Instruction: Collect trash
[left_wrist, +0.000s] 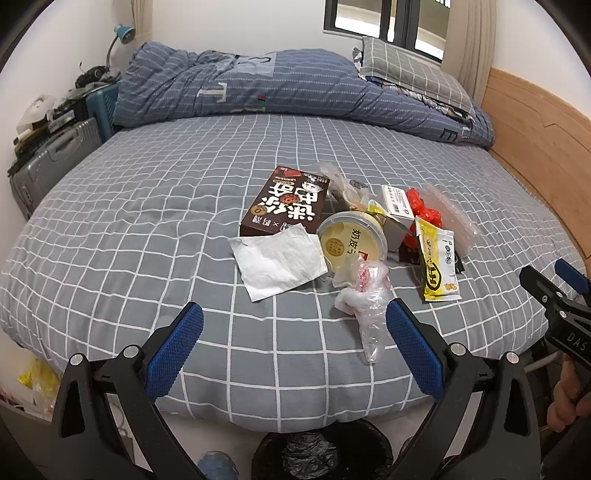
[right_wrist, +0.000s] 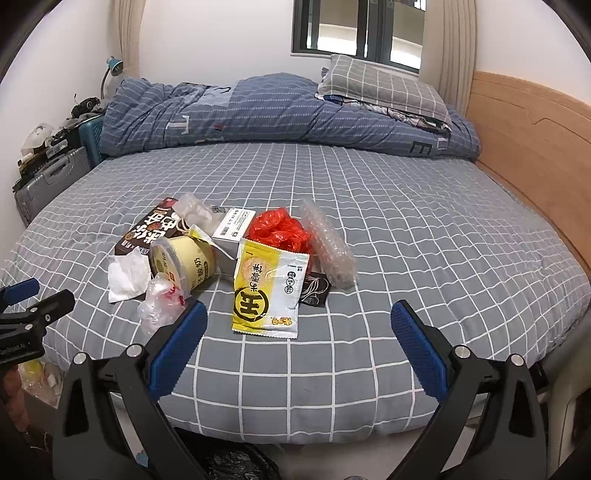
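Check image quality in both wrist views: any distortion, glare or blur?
Left wrist: strong fisheye bend, dark corners; bed grid bulges; brown box print is sharp; window bright. Right wrist: same curvature; yellow packet crisp; light even, shadows soft.

Trash is piled mid-bed: brown box (left_wrist: 284, 201) flat, far left; white tissue (left_wrist: 279, 263) near it; yellow tub (left_wrist: 352, 236) tipped over; yellow packet (right_wrist: 267, 286) flat, nearest; red bag (right_wrist: 279, 230) & bubble wrap (right_wrist: 327, 245) far right.

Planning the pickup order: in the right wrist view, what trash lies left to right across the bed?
White tissue → crumpled clear plastic bag → yellow round tub → yellow snack packet → bubble wrap.
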